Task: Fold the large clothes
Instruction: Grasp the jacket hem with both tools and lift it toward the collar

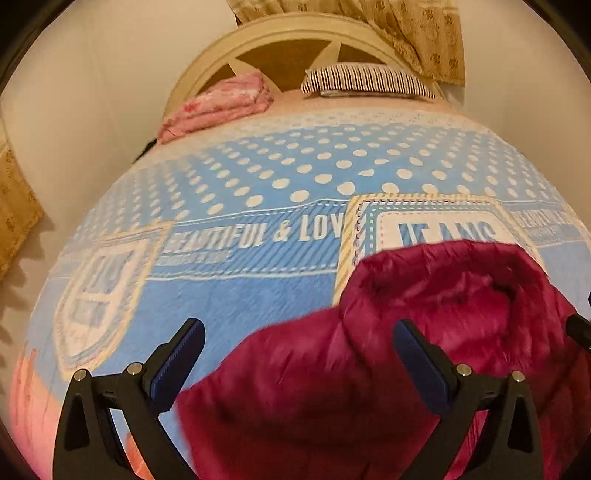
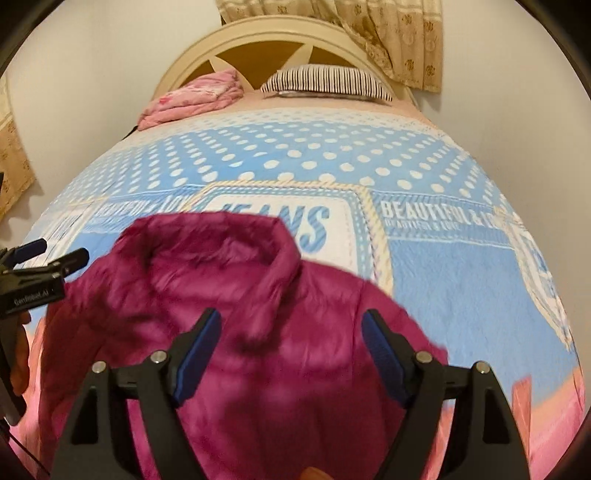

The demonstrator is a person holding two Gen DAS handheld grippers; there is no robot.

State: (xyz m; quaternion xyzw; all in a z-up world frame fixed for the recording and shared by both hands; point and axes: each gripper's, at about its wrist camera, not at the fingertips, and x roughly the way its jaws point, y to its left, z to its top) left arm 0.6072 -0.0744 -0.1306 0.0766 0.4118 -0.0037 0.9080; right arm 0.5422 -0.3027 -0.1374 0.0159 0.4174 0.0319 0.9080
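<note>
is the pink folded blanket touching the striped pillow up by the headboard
Apart. The right wrist view shows the pink folded blanket left of the striped pillow, with a strip of headboard and bare sheet between them.

A blue bedspread (image 1: 229, 295) covers the bed, printed with white polka dots towards the head and lettered bands and a "JEANS" patch across the middle; a pink folded blanket (image 1: 218, 105) lies at the head on the left; a striped pillow (image 1: 365, 79) rests beside it against the cream arched headboard (image 1: 280, 35); patterned beige curtains (image 1: 417, 29) hang above the headboard's right end; the wall (image 1: 92, 92) is plain.
</note>
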